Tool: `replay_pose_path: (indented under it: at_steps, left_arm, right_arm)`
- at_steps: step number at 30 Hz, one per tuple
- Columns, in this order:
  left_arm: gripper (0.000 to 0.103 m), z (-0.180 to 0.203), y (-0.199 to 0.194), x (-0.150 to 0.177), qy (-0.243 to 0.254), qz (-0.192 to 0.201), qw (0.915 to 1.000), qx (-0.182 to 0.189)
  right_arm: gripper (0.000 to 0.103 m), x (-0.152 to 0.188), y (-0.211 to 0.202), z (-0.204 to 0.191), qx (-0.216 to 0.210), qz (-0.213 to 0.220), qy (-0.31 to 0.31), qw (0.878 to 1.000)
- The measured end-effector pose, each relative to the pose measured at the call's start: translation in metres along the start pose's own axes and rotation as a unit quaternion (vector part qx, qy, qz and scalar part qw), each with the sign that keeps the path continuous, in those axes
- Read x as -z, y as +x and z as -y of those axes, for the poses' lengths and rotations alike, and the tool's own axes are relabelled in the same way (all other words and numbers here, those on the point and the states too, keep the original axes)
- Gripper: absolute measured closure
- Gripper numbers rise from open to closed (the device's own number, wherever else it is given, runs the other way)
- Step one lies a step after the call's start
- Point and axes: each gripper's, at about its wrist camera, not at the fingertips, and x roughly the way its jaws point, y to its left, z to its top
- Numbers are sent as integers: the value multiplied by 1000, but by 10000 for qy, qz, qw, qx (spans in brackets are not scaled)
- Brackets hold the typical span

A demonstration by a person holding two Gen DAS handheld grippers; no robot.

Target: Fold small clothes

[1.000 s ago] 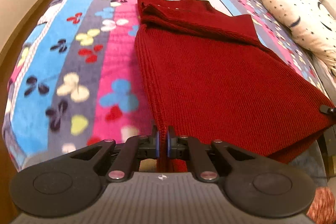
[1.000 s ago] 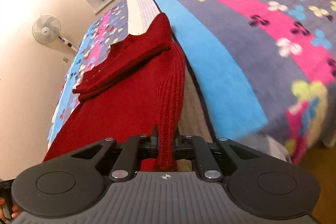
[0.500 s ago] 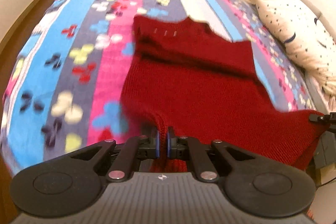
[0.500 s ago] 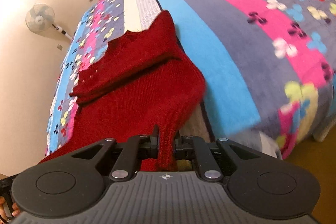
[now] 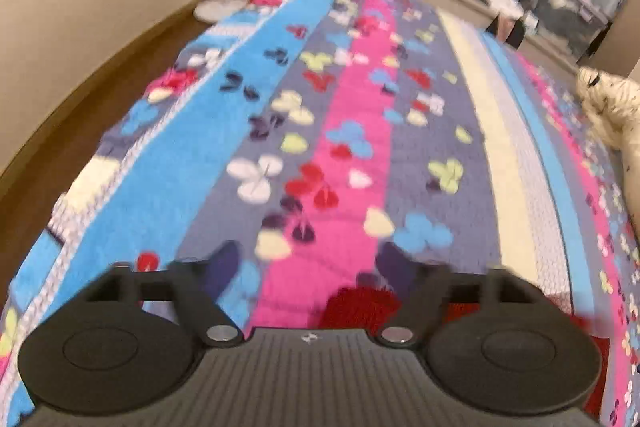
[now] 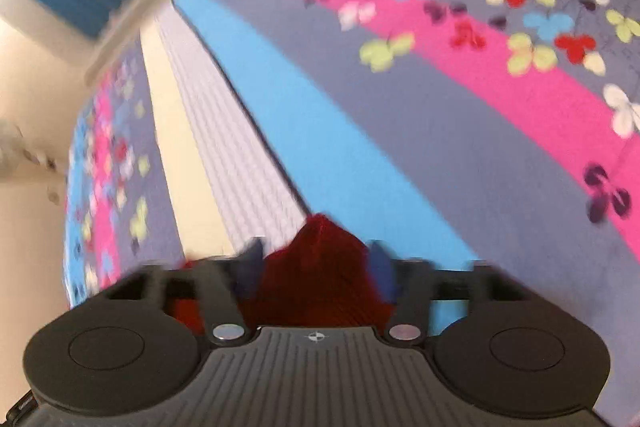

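Both tools are opening. The left tool stands wide with nothing between its fingers; the red knit sweater lies just below it, toward the right. The right tool spreads around a peak of the sweater, which lies on the striped bedspread, so the right hand is nearer.

Legible text: none that I can read. Only a small round emblem on each gripper body, wordless.
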Motion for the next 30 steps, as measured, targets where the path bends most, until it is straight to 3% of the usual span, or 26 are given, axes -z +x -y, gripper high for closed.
replay_pose_path:
  at_steps: [2, 8, 12, 17, 18, 19, 20, 21, 22, 27, 30]
  left_arm:
    - [10, -2, 2, 10, 176, 17, 9998, 76]
    - [10, 1, 17, 72, 868, -456, 9948, 260]
    - [9, 26, 27, 89, 1432, -596, 9879, 75]
    - [11, 58, 49, 93, 2031, -440, 9779, -215]
    - [18, 60, 58, 94, 2071, -515, 9768, -177]
    - [68, 61, 69, 94, 2093, -654, 9756, -102]
    - [88, 60, 76, 94, 2030, -889, 9751, 17]
    - [89, 60, 75, 93, 1952, -891, 9767, -19]
    - [90, 59, 66, 90, 1932, -751, 9783, 44]
    - [90, 33, 3, 59, 1518, 1, 9880, 293]
    - [90, 24, 7, 46, 1352, 69, 9904, 284]
  right_arm:
    - [31, 13, -5, 14, -194, 164, -204, 9995]
    - [31, 61, 14, 40, 38, 0, -734, 9973]
    - [31, 69, 29, 29, 52, 58, -903, 9959]
    - [31, 74, 44, 1, 327, 273, -1688, 9847]
    - [31, 75, 49, -2, 383, 280, -1815, 9822]
    - [34, 77, 54, -5, 414, 247, -1944, 9797]
    - [72, 80, 59, -9, 434, 181, -2159, 9753]
    - [93, 80, 60, -11, 576, 202, -2371, 9696]
    - [92, 81, 55, -14, 677, 322, -2469, 9661]
    - [93, 62, -5, -6, 153, 992, -1866, 9773]
    - [93, 51, -12, 7, 113, 1104, -1473, 9828]
